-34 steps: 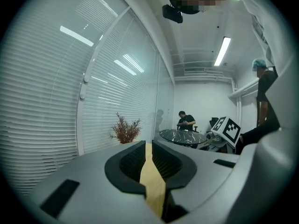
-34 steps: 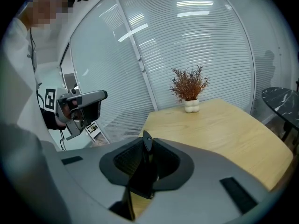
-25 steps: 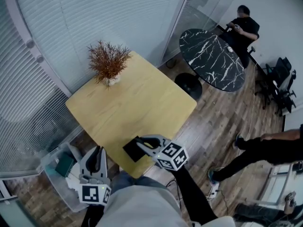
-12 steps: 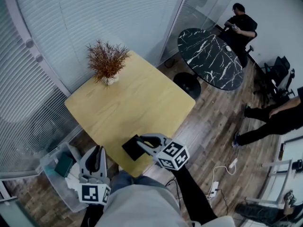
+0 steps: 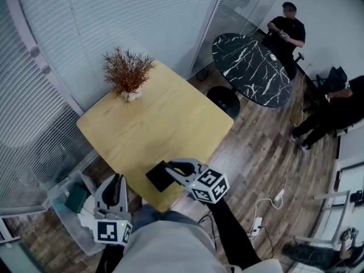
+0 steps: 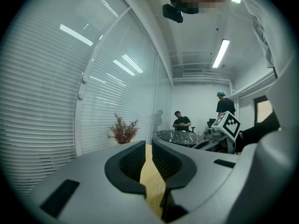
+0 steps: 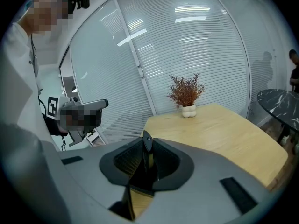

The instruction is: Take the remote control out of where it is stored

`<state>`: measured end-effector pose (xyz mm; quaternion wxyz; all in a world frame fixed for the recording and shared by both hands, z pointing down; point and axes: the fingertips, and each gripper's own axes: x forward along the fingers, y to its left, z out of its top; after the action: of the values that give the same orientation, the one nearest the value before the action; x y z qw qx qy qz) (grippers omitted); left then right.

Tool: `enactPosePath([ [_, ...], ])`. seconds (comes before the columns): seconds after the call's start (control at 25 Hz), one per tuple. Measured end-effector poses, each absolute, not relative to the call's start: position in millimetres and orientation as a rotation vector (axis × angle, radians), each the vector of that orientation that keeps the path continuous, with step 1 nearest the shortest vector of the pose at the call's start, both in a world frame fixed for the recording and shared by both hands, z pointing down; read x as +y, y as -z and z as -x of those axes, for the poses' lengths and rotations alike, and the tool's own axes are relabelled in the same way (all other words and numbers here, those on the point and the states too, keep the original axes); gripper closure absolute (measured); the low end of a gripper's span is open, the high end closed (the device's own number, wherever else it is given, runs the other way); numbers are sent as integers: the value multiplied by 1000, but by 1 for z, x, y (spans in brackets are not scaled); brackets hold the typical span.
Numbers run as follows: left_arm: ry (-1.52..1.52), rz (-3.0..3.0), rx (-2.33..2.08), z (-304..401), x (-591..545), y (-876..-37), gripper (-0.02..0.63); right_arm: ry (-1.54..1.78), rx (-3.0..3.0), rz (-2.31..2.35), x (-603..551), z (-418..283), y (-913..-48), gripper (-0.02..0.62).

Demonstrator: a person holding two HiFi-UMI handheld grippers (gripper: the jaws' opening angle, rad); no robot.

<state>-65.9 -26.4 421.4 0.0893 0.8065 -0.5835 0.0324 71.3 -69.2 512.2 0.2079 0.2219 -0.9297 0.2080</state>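
Sitting edge-on inside right claw (image 5: 169, 172): remote control (image 5: 157, 178), seemingly.

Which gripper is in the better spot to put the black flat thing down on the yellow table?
Right. The right gripper clamps the black flat thing over the table's near edge. The left gripper is empty, lower, beside the table.

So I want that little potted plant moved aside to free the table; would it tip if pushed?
Probably tippy: the plant spreads wider than its small white pot, so push low. It likely weighs little and slides easily on the smooth table. The plant looks dry, likely brittle.
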Motion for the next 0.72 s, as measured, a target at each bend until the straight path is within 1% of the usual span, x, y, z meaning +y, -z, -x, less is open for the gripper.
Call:
enactPosePath([
  [0.72, -99, -2408, -1711, 64, -32, -423, 558, -575, -2613, -651, -74, -76, -497, 527],
])
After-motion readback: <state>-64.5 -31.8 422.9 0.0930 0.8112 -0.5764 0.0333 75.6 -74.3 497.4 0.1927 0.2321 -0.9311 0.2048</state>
